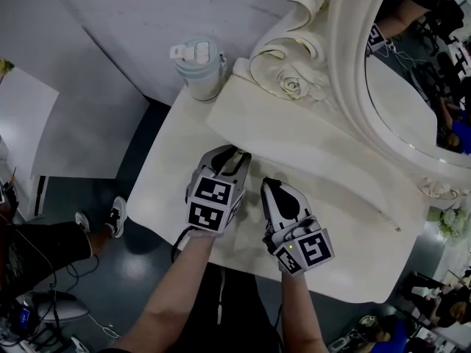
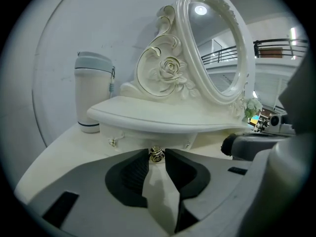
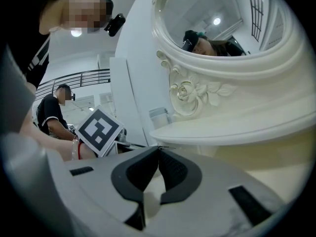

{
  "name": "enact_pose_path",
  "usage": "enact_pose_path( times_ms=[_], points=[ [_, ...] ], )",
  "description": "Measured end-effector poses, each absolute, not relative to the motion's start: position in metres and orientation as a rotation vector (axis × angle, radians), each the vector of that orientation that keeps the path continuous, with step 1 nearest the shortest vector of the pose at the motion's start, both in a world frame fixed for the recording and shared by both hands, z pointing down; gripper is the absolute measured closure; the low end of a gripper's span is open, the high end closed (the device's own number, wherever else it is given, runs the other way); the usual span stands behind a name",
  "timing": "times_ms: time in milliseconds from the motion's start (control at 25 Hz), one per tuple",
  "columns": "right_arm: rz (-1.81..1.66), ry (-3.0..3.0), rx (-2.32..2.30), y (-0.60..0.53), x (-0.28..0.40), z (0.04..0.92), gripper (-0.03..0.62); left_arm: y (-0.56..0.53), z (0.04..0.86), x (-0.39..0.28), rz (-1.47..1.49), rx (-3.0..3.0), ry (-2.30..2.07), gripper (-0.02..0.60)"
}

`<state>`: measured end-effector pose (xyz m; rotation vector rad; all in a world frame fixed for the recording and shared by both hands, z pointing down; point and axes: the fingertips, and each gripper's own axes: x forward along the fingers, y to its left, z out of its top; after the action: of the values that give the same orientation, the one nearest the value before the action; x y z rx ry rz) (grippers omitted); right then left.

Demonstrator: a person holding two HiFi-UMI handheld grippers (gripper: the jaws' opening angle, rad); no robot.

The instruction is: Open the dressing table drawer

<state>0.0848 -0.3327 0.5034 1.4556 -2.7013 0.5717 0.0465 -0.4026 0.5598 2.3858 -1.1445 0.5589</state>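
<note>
The white dressing table (image 1: pixel 346 234) carries a raised shelf (image 1: pixel 294 134) under an oval mirror (image 1: pixel 412 79). In the left gripper view the drawer front (image 2: pixel 140 136) sits under that shelf, with a small golden knob (image 2: pixel 157 155) at its middle. My left gripper (image 2: pixel 157 152) has both jaw tips against the sides of this knob, shut on it. In the head view the left gripper (image 1: pixel 235 156) points at the shelf's front edge, and the drawer is hidden there. My right gripper (image 3: pixel 158 149) hangs just to its right (image 1: pixel 271 185), its jaw tips meeting with nothing between them.
A pale lidded tumbler (image 1: pixel 199 66) stands on the table's far left corner, also seen in the left gripper view (image 2: pixel 93 98). Two more small knobs (image 2: pixel 113 142) (image 2: pixel 186 144) flank the middle one. A person's shoe (image 1: pixel 116 215) is on the floor at left.
</note>
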Motion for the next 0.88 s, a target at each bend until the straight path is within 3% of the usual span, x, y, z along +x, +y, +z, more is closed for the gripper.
enact_pose_path(
  times_ms=[880],
  points=[
    [0.593, -2.714, 1.498, -0.305, 0.088, 0.498, 0.589, -0.371, 0.563, 0.036, 0.621, 2.377, -1.100, 0.476]
  ],
)
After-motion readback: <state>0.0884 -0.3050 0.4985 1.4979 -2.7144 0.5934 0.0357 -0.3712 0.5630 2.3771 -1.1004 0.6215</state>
